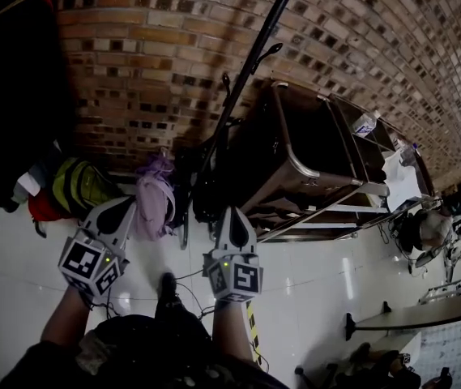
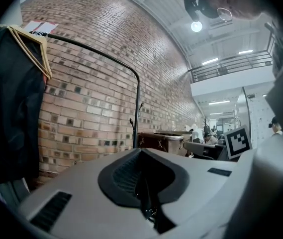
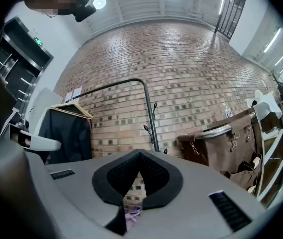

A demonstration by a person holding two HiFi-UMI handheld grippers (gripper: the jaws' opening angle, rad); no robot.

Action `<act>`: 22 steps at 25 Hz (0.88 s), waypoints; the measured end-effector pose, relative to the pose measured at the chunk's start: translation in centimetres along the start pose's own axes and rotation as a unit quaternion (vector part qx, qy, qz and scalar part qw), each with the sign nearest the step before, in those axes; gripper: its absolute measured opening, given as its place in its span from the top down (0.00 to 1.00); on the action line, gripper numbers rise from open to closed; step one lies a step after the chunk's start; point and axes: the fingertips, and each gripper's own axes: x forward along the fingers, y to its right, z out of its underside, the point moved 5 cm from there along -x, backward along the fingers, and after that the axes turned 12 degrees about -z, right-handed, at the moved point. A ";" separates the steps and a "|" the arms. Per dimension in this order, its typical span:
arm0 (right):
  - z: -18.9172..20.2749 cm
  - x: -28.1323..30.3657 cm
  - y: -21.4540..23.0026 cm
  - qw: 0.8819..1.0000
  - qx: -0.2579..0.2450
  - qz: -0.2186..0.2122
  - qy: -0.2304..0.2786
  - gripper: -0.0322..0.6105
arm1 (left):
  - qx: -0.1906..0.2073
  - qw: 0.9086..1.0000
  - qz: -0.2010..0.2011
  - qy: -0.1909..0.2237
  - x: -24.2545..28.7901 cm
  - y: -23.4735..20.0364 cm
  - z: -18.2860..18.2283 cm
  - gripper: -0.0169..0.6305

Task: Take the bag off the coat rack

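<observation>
The red-brown brick wall (image 1: 173,47) fills the background. The tall black metal coat rack (image 1: 250,63) stands against it, its pole slanting up and to the right in the head view. To the right of the rack sits a brown fabric cart on a metal frame (image 1: 295,152).

The lilac fabric bag (image 1: 155,197) is low down, just left of the rack's foot. Its long axis runs up and down, roughly along the pole. Which hook or strap carries it cannot be told.

The left gripper (image 1: 123,207) is left of the rack and its tip comes just beside the bag. The right gripper (image 1: 234,215) is right of the rack's foot, with the pole between it and the bag. The left one therefore looks nearer. However, only the right gripper view shows a scrap of lilac (image 3: 133,214), low beneath its fingers (image 3: 156,176).

On both grippers the fingers are pressed together and hold nothing. They would have to part, and probably dip towards the bag's top, before any lift off the rack.
</observation>
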 end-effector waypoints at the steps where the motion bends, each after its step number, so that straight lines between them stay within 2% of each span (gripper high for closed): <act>1: 0.0 0.4 0.9 1.000 -0.001 0.000 0.001 0.95 | 0.003 1.000 0.000 0.001 1.0 0.3 -0.1 0.95; 12: -1.4 5.0 9.5 0.999 -0.024 -0.024 0.017 0.95 | 0.010 1.000 -0.016 0.012 10.2 2.8 -1.3 0.95; 22: -0.6 9.8 14.4 0.997 -0.030 -0.067 0.013 0.95 | 0.016 0.999 -0.045 0.010 16.2 3.6 -1.4 0.95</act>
